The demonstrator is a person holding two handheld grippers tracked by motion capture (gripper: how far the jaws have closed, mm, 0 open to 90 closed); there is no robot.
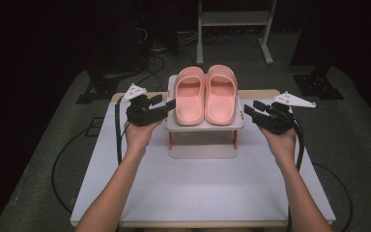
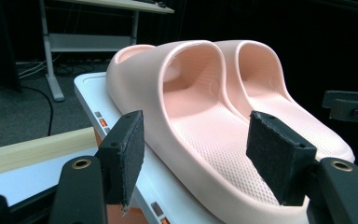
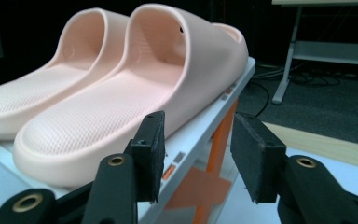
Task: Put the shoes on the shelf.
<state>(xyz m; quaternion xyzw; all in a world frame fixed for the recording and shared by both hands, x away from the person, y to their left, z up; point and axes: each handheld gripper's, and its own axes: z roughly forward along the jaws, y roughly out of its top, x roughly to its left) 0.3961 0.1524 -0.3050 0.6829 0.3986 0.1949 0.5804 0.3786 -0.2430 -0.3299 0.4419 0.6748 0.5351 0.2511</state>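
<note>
One white table (image 1: 198, 188) is seen from above, standing on grey floor (image 1: 352, 145) with a dark background beyond, and a pale wooden edge (image 2: 32, 149) runs along its far side. At the far middle of the table a small white two-tier rack (image 1: 204, 126) with orange legs is set. On its upper shelf a pair of pink slippers is laid side by side, touching, toes pointed away from the person: the left slipper (image 1: 189, 96) and the right slipper (image 1: 221, 94). The left gripper (image 1: 168, 104) is held in the person's left hand (image 1: 137, 131) just beside the left edge of the upper shelf; in the left gripper view its jaws are spread wide, with the near end of the left slipper lying between the pads (image 2: 131, 154) but apart from both, so nothing is gripped. The right gripper (image 1: 249, 110) is held in the right hand (image 1: 280, 137) just beside the right edge of the shelf; its jaws are likewise parted, with the shelf edge and an orange leg (image 3: 221, 135) seen in the gap, and nothing is held. A black cable (image 1: 118, 135) trails from the left gripper.
</note>
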